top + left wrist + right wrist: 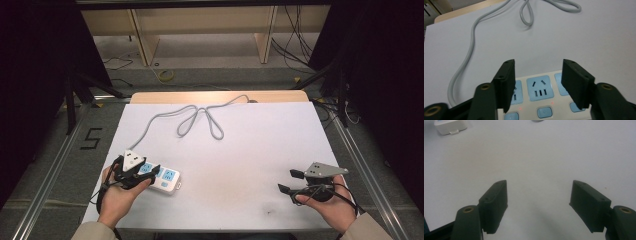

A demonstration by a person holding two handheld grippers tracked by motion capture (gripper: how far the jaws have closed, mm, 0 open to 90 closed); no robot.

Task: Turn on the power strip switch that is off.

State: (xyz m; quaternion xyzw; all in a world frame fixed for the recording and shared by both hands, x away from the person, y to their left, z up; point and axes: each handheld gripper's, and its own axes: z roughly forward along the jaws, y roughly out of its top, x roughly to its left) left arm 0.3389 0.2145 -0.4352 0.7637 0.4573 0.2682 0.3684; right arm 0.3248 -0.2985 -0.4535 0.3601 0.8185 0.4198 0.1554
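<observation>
Left hand-held gripper (pixel 537 82) spread above power strip (pixel 541 100); right hand-held gripper (pixel 539 205) spread, nothing between.

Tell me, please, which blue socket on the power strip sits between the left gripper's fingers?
The middle socket on the power strip: it shows whole in the gap, while its neighbours on either side are partly hidden behind the fingers.

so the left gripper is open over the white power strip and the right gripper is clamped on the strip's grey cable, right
Not quite. The left gripper does stand open over the power strip, but the right gripper is clamped on nothing: its jaws stand apart over the bare table, as the right gripper view shows. In the high view, the grey cable lies loose far from it.
</observation>
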